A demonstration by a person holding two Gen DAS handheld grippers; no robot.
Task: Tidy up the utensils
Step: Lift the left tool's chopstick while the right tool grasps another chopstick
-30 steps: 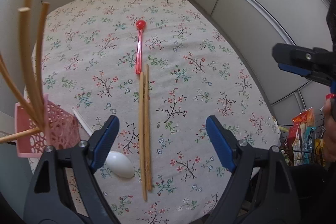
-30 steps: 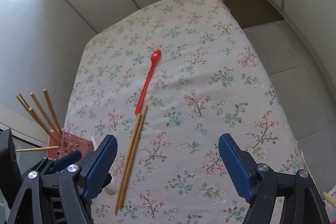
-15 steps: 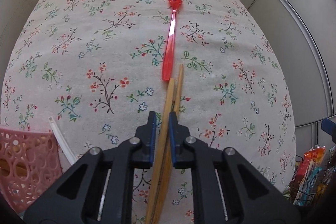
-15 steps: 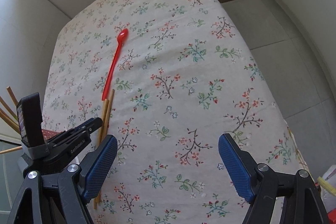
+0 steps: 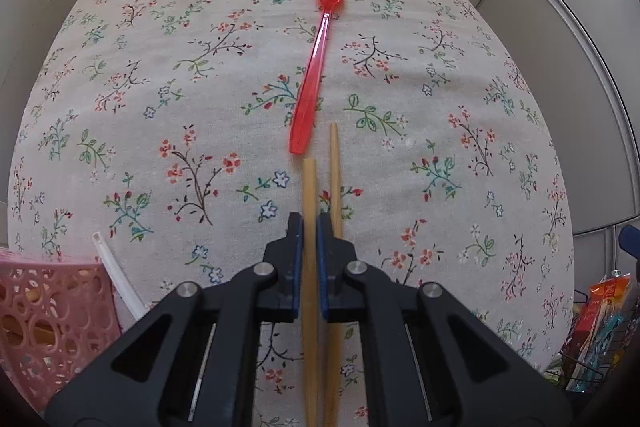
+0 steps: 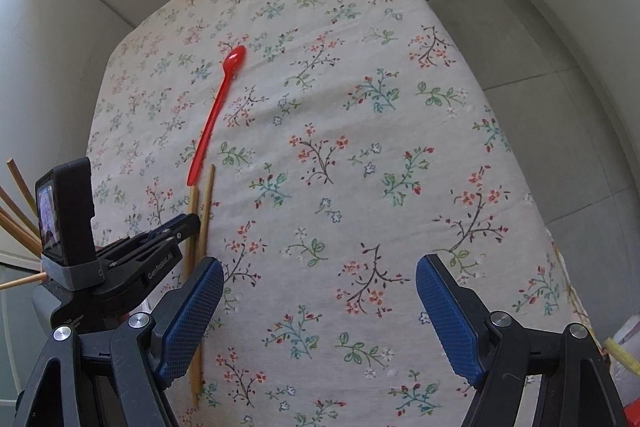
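Note:
Two wooden chopsticks lie side by side on the floral tablecloth (image 5: 160, 147). My left gripper (image 5: 310, 223) points steeply down, and its jaws are closing the last bit, pads pressed on the left chopstick (image 5: 309, 179). The other chopstick (image 5: 334, 167) lies just right of the fingers. A red plastic spoon (image 5: 314, 79) rests beyond the chopstick tips, bowl far from me. My right gripper (image 6: 320, 265) hovers open over bare cloth to the right, nothing between its pads. The right wrist view shows the left gripper (image 6: 192, 221) on the chopsticks (image 6: 206, 195), with the red spoon (image 6: 214, 115) past them.
A pink perforated basket (image 5: 48, 315) stands at the near left, with several chopsticks (image 6: 16, 219) sticking up from it. A white spoon handle (image 5: 116, 275) lies beside it. Snack packets (image 5: 596, 315) sit in a rack off the table's right edge. White panelled walls surround the table.
My left gripper came down and forward over the chopsticks and went from wide open to shut on the left chopstick. My right gripper sank a little and stayed open.

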